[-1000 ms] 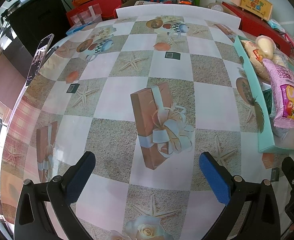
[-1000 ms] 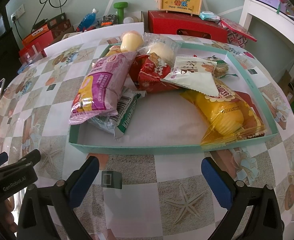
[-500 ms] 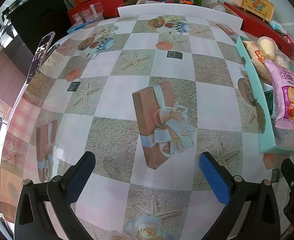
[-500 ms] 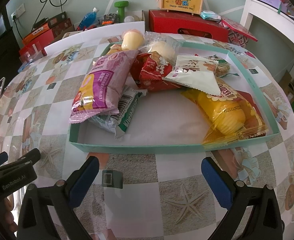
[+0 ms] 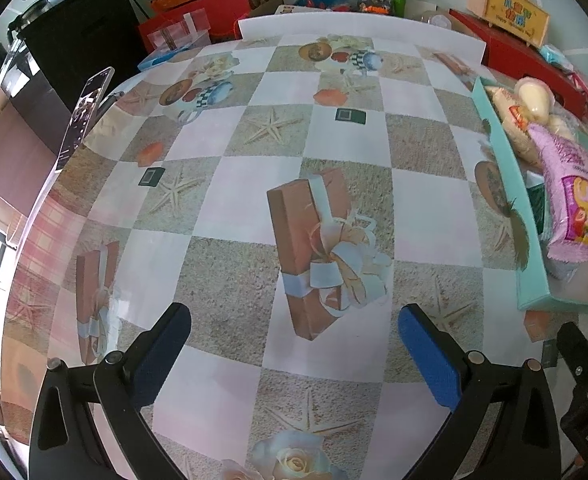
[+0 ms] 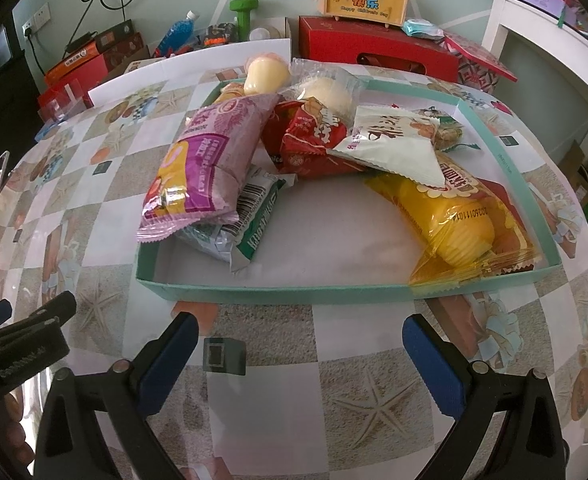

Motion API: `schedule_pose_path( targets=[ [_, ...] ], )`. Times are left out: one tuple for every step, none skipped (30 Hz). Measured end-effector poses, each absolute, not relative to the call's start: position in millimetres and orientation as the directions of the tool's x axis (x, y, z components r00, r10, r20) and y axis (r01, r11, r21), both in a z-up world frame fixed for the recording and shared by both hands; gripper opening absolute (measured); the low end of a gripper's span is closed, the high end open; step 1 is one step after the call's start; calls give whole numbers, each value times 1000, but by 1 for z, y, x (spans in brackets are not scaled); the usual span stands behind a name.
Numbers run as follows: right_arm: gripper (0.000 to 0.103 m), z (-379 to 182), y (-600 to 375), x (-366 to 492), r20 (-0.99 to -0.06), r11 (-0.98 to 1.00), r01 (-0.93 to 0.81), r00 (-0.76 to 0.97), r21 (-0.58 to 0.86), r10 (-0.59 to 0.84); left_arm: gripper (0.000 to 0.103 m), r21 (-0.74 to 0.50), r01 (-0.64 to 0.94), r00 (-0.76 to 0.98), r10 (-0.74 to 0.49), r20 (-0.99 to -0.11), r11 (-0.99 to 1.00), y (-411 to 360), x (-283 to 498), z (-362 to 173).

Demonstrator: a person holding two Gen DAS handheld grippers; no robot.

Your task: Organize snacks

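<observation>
Hanging wide apart with nothing in it, the left gripper [image 5: 294,338] sits over the checkered tablecloth [image 5: 222,148], while the right gripper [image 6: 300,348], spread and bare too, faces the green tray [image 6: 278,294] piled with a purple bag [image 6: 210,160], a red bag [image 6: 310,140] and a yellow bag [image 6: 454,220].

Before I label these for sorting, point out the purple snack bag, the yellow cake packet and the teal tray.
purple snack bag [image 6: 210,156], right wrist view, middle of its front.
yellow cake packet [image 6: 458,220], right wrist view, over the cake.
teal tray [image 6: 278,294], right wrist view, near wall.
</observation>
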State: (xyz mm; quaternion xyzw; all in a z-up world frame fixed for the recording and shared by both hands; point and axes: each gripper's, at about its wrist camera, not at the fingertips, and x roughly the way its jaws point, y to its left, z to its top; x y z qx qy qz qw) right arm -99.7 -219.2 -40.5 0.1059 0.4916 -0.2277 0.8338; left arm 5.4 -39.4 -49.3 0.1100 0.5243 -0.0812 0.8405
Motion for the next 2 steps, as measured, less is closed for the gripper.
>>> schedule_pose_path(
  targets=[
    [103, -40, -220, -99, -868, 874, 484, 412, -47, -275, 103, 91, 253, 438, -30, -898, 963, -39, 5, -48],
    [103, -40, -220, -99, -869, 874, 484, 412, -48, -276, 103, 88, 253, 438, -33, -898, 963, -39, 5, -48]
  ],
)
